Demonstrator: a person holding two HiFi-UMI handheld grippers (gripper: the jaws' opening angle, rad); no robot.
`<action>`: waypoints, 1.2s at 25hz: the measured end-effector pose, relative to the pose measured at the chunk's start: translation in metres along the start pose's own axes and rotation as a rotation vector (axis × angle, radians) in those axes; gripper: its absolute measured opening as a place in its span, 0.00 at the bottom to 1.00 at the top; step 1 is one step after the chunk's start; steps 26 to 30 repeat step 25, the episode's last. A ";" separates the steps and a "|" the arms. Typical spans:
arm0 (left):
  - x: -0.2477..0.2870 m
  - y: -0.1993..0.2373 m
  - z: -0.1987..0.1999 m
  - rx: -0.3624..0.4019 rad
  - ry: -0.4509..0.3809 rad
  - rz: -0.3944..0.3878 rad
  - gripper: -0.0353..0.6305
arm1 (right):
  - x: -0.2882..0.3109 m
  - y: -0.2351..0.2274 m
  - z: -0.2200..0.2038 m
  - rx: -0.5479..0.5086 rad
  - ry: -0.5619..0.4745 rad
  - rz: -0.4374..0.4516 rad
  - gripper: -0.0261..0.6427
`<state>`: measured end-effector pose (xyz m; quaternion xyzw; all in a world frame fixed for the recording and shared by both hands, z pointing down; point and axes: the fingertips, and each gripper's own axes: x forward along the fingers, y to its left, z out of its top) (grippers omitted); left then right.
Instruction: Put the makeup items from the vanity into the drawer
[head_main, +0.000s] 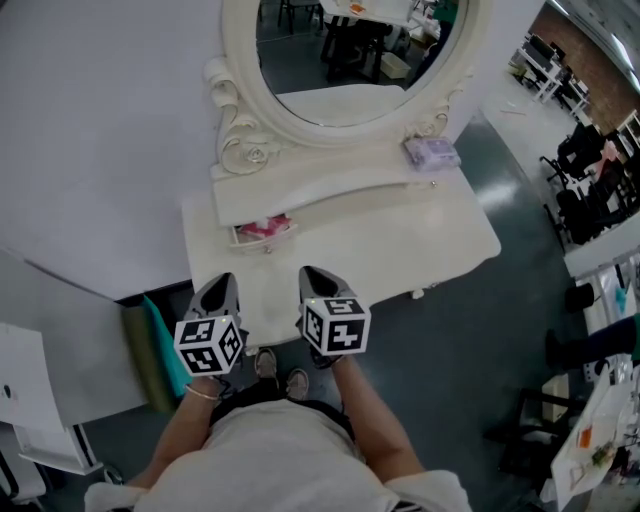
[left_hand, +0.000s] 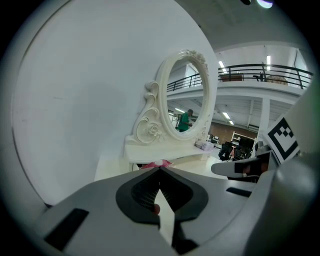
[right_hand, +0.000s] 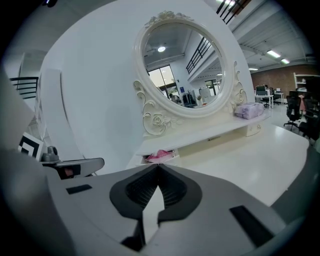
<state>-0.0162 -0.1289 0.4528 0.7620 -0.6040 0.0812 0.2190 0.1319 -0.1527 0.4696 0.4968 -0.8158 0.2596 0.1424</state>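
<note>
Both tools are empty and hang back over the near edge of the counter; the left tool has its jaws together tip to tip, with nothing between them in its own view, and the right tool is pinched closed the same way, also on nothing. They sit side by side, close but apart, both aimed at the mirror.

The drawer stands drawn out a little under the left end of the shelf, and a pink item already lies inside it. What I take to be the last makeup item, a lavender pack, sits on the right end of the shelf, just beside the mirror's carved foot and well apart from the drawer; from here it is too small for me to say whether it is a pouch or a wrapped bundle. I see nothing else loose on the counter.

So I judge this to be the pause between carries: one item stowed, one left, neither tool committed. The pack is on the right side, so the right tool is the natural one for it. The next move calls for spreading those jaws first, then reaching forward and right over the counter to the shelf; the approach should come from the front, since the mirror frame crowds the pack from behind. Then the tool must close on the pack, lift it off the shelf, cross left and release it over the open drawer; the opening looks narrow under the shelf lip, so the drop wants care.
</note>
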 end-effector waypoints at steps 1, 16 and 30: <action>0.000 0.000 0.000 0.002 -0.001 0.000 0.06 | 0.000 0.001 -0.001 -0.007 0.000 0.003 0.07; 0.003 0.000 0.005 0.019 -0.005 -0.006 0.06 | -0.001 -0.004 0.005 -0.013 -0.019 -0.009 0.07; 0.004 -0.002 0.005 0.025 0.005 -0.016 0.06 | -0.005 -0.010 0.006 -0.004 -0.018 -0.022 0.07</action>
